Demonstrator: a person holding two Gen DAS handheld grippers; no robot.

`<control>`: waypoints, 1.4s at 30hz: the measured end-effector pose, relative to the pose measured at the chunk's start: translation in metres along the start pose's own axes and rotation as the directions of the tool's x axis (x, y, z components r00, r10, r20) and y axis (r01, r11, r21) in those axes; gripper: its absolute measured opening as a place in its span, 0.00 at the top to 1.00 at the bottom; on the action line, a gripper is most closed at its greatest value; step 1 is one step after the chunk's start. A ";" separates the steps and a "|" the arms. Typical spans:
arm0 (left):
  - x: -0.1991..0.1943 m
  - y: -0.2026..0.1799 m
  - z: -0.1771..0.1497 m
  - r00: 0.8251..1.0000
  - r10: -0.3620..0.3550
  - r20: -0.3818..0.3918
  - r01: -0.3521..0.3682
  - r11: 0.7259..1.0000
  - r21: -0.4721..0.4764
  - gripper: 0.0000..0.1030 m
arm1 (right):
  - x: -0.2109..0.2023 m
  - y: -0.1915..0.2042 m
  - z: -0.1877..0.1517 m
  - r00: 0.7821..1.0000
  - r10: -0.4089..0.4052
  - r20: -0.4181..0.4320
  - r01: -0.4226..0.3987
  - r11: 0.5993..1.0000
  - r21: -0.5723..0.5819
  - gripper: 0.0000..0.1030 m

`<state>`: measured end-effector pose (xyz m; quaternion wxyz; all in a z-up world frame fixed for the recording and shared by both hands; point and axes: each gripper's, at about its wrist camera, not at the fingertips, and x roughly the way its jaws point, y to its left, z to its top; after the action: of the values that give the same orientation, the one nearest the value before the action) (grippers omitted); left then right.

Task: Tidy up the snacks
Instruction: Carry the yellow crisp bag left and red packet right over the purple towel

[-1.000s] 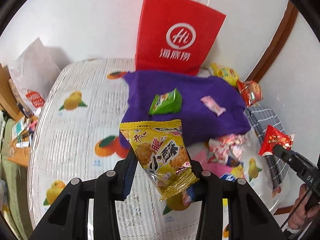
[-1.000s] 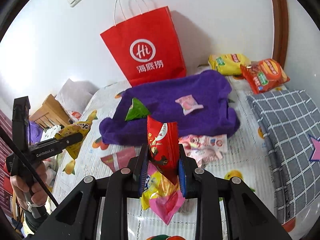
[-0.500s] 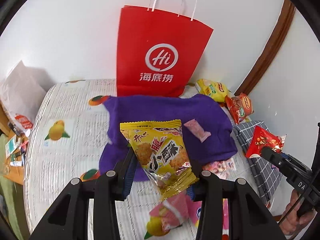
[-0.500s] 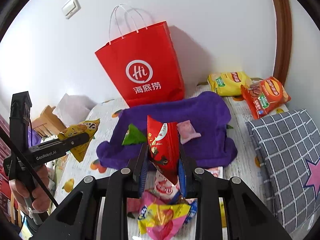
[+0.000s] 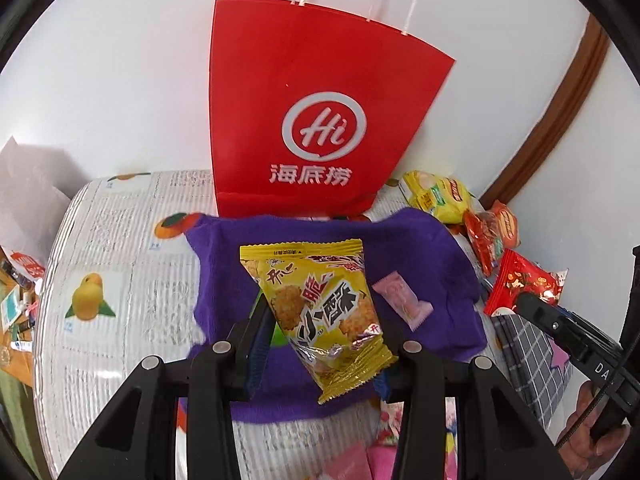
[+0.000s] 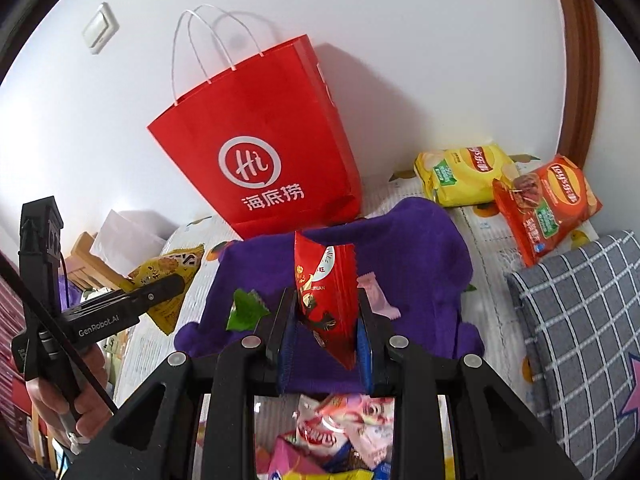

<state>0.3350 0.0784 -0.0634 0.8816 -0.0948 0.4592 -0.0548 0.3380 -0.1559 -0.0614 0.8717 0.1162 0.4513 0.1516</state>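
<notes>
Both grippers' jaws grip snacks: the left gripper [image 5: 320, 344] a yellow cracker packet [image 5: 316, 312], the right gripper [image 6: 326, 332] a red packet [image 6: 326, 292] (pinched low). Either slick wrapper could slip out short of the red paper bag [image 6: 256, 168].

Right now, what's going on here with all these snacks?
A person is sorting snacks with a gripper in each hand. The left gripper is shut on a yellow cracker packet, and the right gripper is shut on a red snack packet. Both are held above a purple cloth in front of a red paper bag. A pink candy and a green packet lie on the cloth.
</notes>
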 end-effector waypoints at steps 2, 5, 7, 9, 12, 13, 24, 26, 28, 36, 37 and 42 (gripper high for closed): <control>0.005 0.003 0.006 1.000 0.018 0.009 -0.018 1.000 -0.001 0.61 | 0.008 0.002 0.007 1.000 0.003 -0.013 -0.003 1.000 -0.006 0.74; 0.012 0.011 0.013 1.000 0.015 0.012 -0.015 1.000 -0.022 0.61 | 0.021 0.004 0.013 1.000 -0.002 -0.030 0.002 1.000 -0.021 0.74; 0.018 0.017 0.014 1.000 0.010 0.004 -0.010 0.999 -0.036 0.61 | 0.029 0.006 0.017 0.999 -0.007 -0.037 0.006 1.000 -0.027 0.74; 0.024 0.020 0.016 1.000 0.009 -0.011 -0.010 0.999 -0.037 0.61 | 0.037 0.007 0.020 0.999 -0.007 -0.042 0.006 1.000 -0.028 0.74; 0.026 0.024 0.018 1.000 0.010 -0.013 -0.011 0.999 -0.038 0.61 | 0.046 0.012 0.028 0.999 0.001 -0.048 -0.003 1.000 -0.029 0.74; 0.027 0.026 0.018 1.000 0.007 -0.011 -0.007 0.999 -0.045 0.61 | 0.048 0.013 0.030 0.999 0.004 -0.047 -0.005 0.999 -0.032 0.74; 0.041 0.038 0.019 0.999 0.021 -0.041 -0.024 0.997 -0.075 0.61 | 0.075 0.021 0.035 0.996 0.029 -0.081 -0.033 0.998 -0.053 0.74; 0.044 0.037 0.018 0.999 0.027 -0.046 -0.031 0.997 -0.073 0.61 | 0.077 0.019 0.035 0.996 0.028 -0.088 -0.033 0.998 -0.057 0.74; 0.046 0.035 0.017 0.998 0.033 -0.052 -0.037 0.997 -0.070 0.61 | 0.078 0.016 0.035 0.996 0.019 -0.093 -0.025 0.998 -0.063 0.74; 0.050 0.031 0.015 0.998 0.037 -0.059 -0.040 0.998 -0.057 0.61 | 0.086 0.001 0.036 0.992 0.002 -0.128 -0.007 0.999 -0.043 0.74; 0.050 0.031 0.015 0.998 0.037 -0.058 -0.040 0.997 -0.059 0.61 | 0.086 0.001 0.036 0.991 0.001 -0.130 -0.006 0.999 -0.041 0.74; 0.051 0.031 0.015 0.997 0.034 -0.062 -0.038 0.997 -0.060 0.61 | 0.089 0.000 0.035 0.990 -0.016 -0.140 0.008 0.999 -0.052 0.74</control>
<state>0.3765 0.1013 -0.1030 0.8647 -0.1117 0.4889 -0.0277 0.4153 -0.1253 -0.1083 0.8415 0.0801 0.5080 0.1656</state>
